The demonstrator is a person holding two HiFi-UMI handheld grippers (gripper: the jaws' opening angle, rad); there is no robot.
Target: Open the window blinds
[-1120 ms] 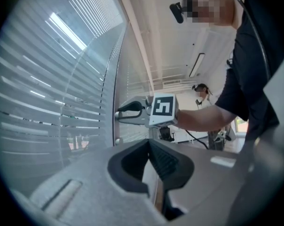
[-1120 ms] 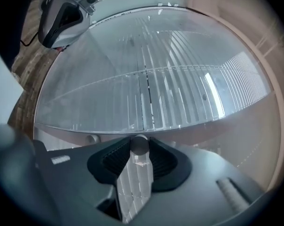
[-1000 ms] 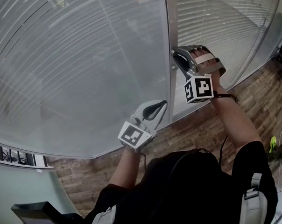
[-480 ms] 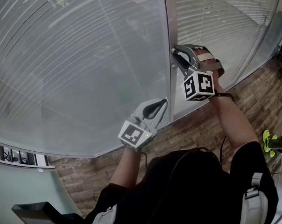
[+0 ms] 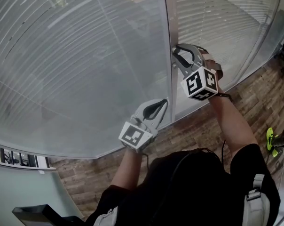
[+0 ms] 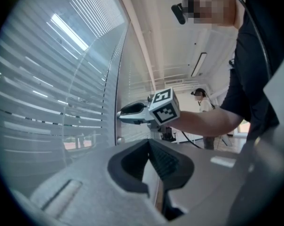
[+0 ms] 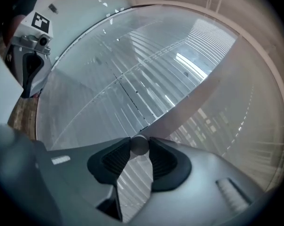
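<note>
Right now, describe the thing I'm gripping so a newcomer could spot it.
Find the vertical metal post between the two blind-filled glass panes. On it sits a small round grey knob, the one thing clamped in the right gripper's jaws.

The blinds point(image 5: 85, 55) run off the head view's top and left edges

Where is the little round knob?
In the right gripper view, the knob sits pinched in the right gripper, on the metal post between the two blinds.

It looks like an office: tall glass walls point(image 5: 85, 69) with slatted blinds point(image 5: 217, 18), wood-pattern floor point(image 5: 203, 126), long ceiling lamp point(image 6: 198, 64).
</note>
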